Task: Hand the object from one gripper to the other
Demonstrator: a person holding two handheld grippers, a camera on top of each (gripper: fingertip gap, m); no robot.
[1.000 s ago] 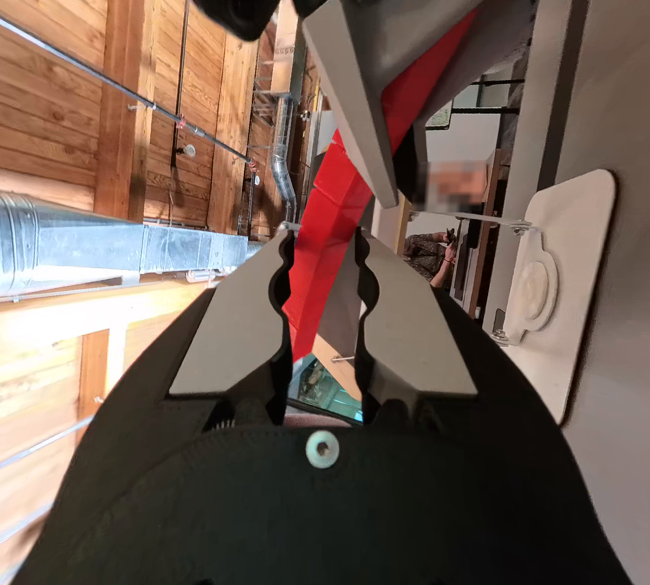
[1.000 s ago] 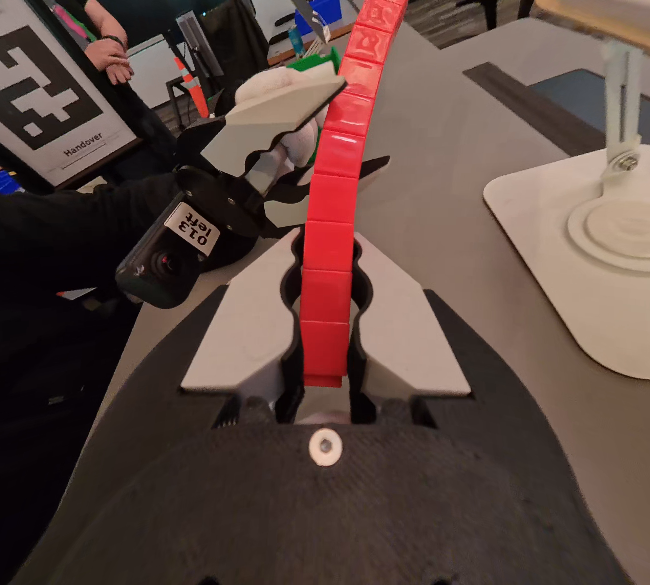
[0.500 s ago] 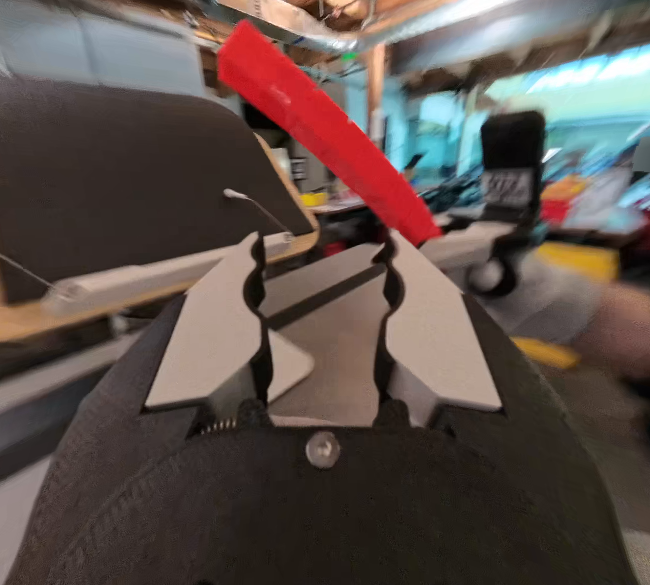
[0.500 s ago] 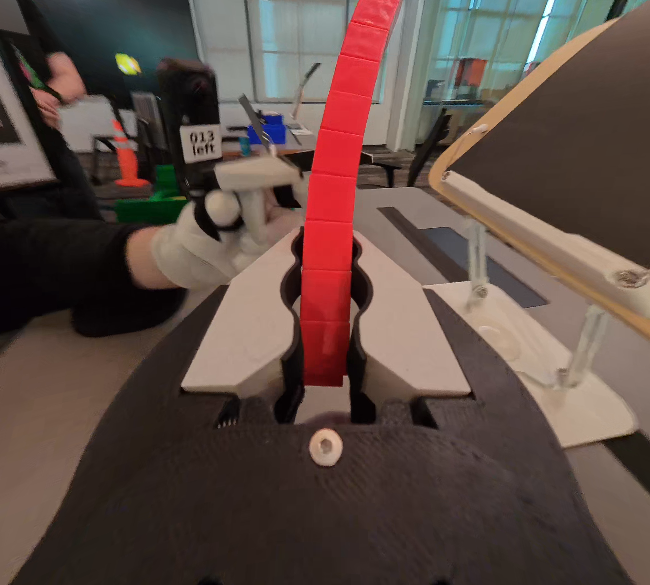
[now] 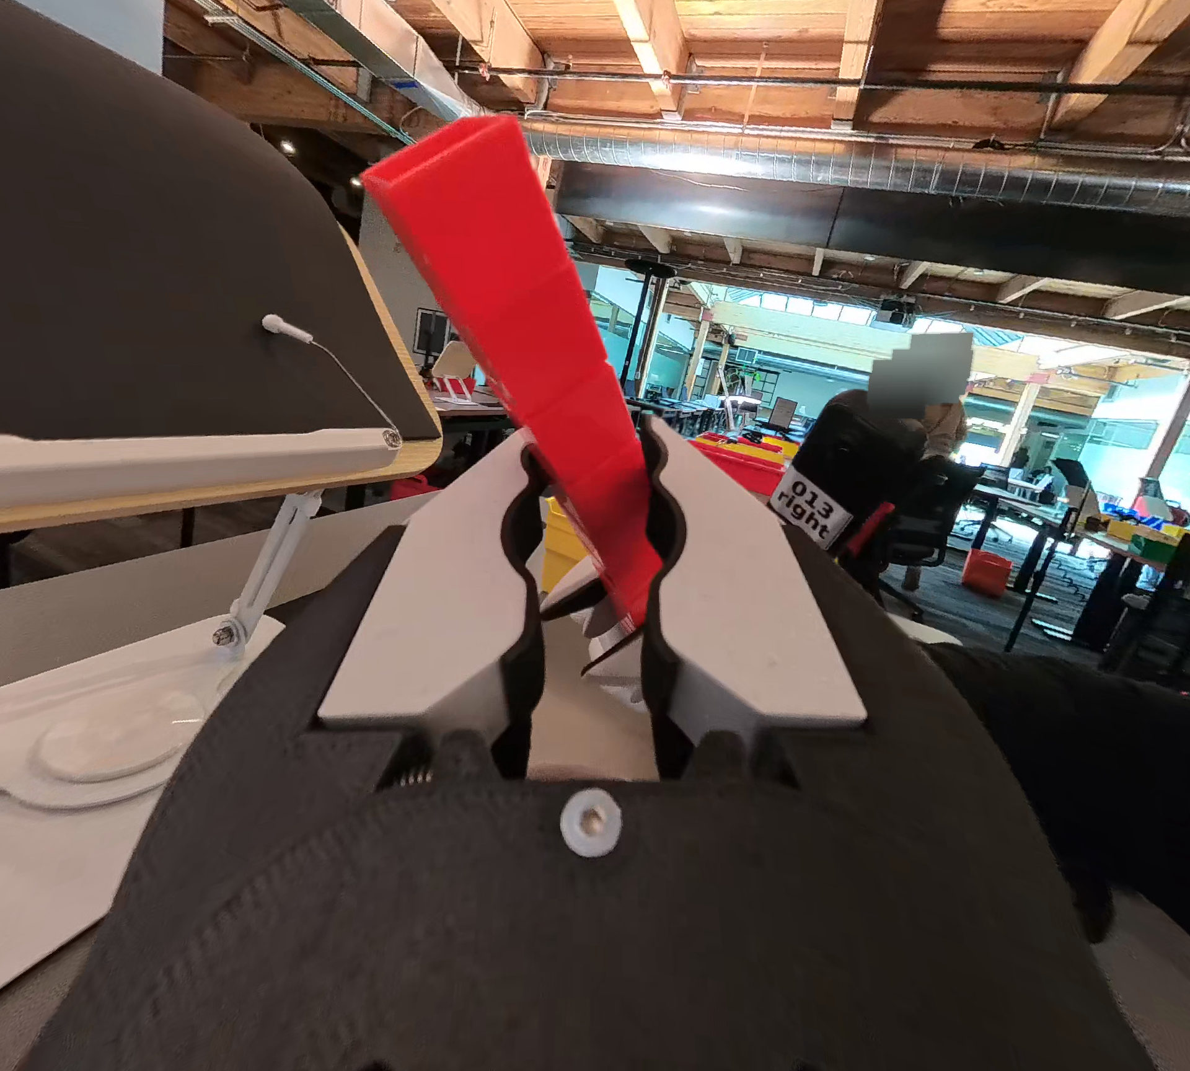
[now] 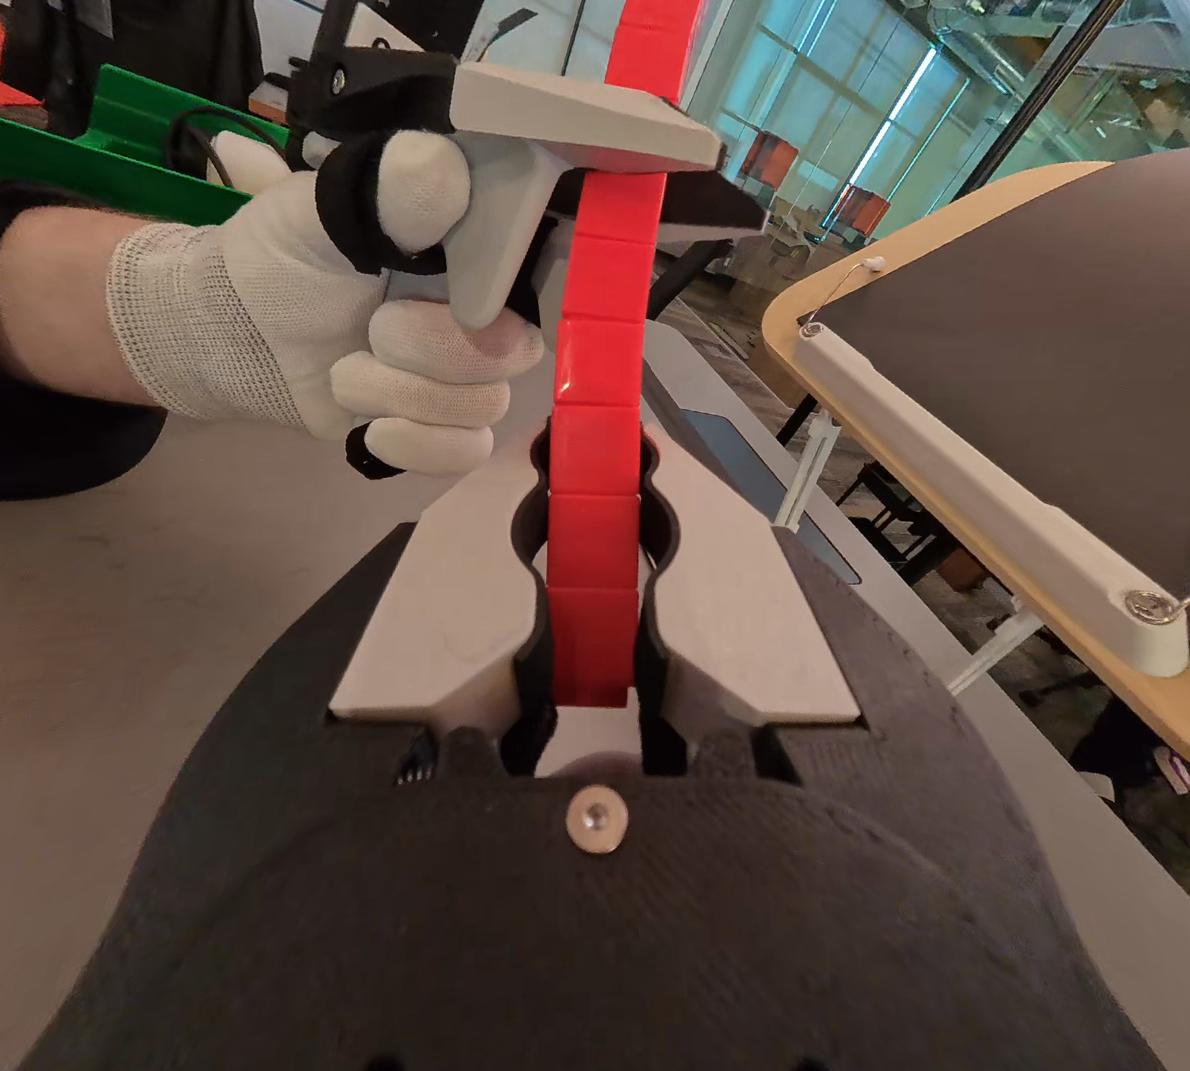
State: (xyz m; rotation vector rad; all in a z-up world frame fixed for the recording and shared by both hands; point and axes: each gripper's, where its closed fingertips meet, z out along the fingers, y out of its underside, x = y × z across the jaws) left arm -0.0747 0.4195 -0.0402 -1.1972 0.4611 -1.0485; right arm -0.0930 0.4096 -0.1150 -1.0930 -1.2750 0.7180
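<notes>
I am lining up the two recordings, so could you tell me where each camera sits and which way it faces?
Left wrist view: on the left gripper, tilted up toward a wooden ceiling; its open fingers flank the red block bar.
Right wrist view: on the right gripper, looking across the grey table; shut on the bar, with a gloved hand showing.
Both share the bar and a tilted board.

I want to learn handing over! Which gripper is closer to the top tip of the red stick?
Left. The left gripper sits around the red stick at its middle, jaws open; the right gripper clamps its bottom end.
</notes>
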